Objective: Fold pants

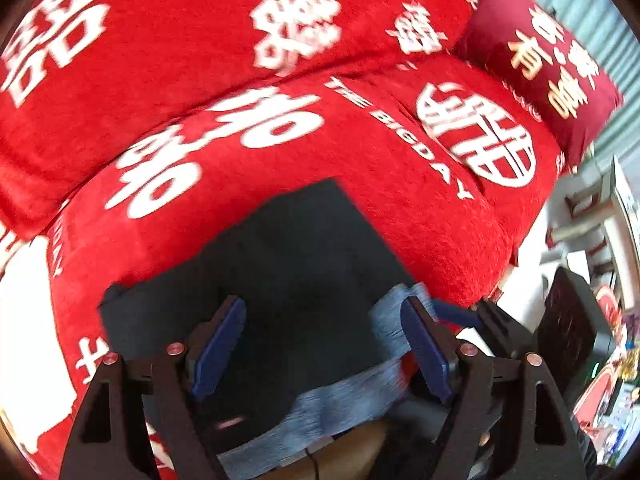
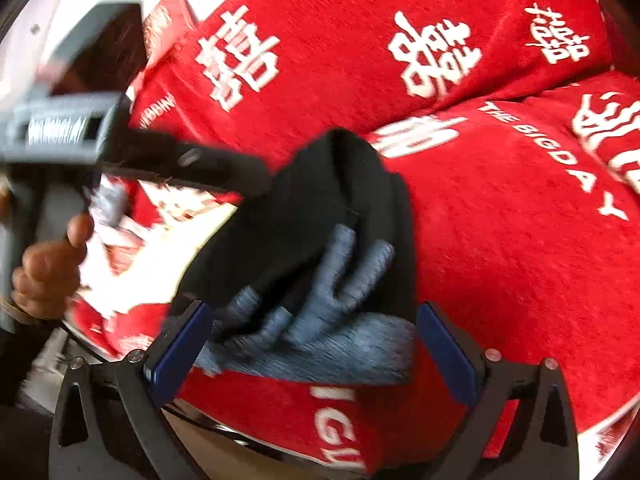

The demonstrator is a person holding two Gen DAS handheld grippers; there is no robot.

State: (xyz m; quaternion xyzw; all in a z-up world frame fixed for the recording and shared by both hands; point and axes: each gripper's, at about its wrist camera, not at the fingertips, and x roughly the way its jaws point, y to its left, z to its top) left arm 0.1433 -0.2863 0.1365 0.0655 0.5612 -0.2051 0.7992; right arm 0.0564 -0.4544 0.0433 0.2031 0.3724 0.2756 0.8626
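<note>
Dark pants with a grey ribbed waistband lie folded on a red sofa cover with white characters. My left gripper is open, its blue pads standing apart over the near edge of the pants, the right pad beside the waistband. In the right wrist view the pants are bunched, with the grey waistband lying between the open blue pads of my right gripper. The other gripper reaches to the pants' left edge from the upper left, held by a hand.
The red sofa has a backrest and a dark red cushion at the far right. The sofa's front edge lies just under my right gripper. Furniture and clutter stand right of the sofa.
</note>
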